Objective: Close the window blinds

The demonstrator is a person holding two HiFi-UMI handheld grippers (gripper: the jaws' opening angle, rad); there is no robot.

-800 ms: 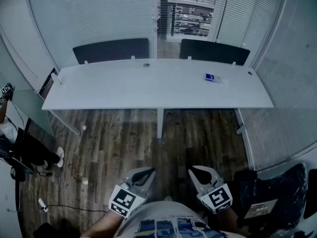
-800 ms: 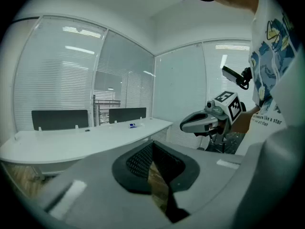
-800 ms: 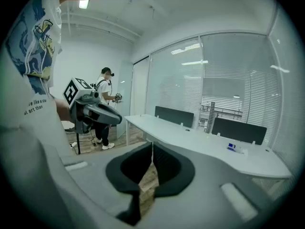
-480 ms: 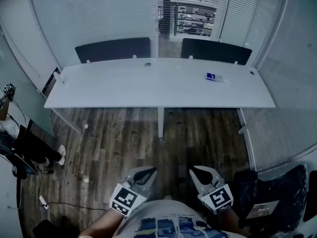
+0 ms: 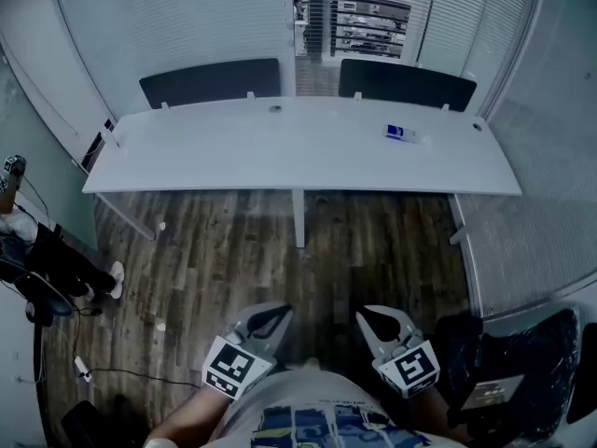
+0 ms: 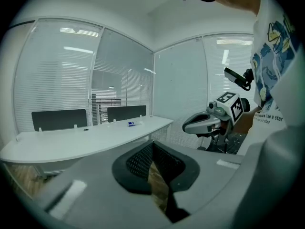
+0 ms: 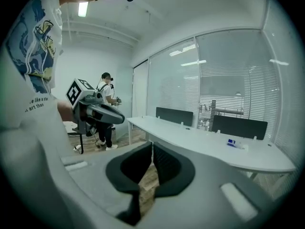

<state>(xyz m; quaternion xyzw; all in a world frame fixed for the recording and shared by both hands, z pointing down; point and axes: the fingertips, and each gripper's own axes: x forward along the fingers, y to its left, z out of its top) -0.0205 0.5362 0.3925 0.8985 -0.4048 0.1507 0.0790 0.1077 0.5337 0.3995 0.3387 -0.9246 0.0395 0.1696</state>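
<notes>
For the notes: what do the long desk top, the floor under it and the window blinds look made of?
Desk top: white laminate or painted board, it seems; smooth, matte, no grain. Floor: wood-look planks, likely laminate or vinyl; streaked brown-grey grain in staggered strips. Window blinds: thin pale horizontal slats, probably aluminium or plastic; too fine to tell which.

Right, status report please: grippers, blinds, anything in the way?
Left gripper and right gripper both shut, empty, held low near the body. Blinds across the room, untouched; middle section see-through. Long white desk stands between.
</notes>
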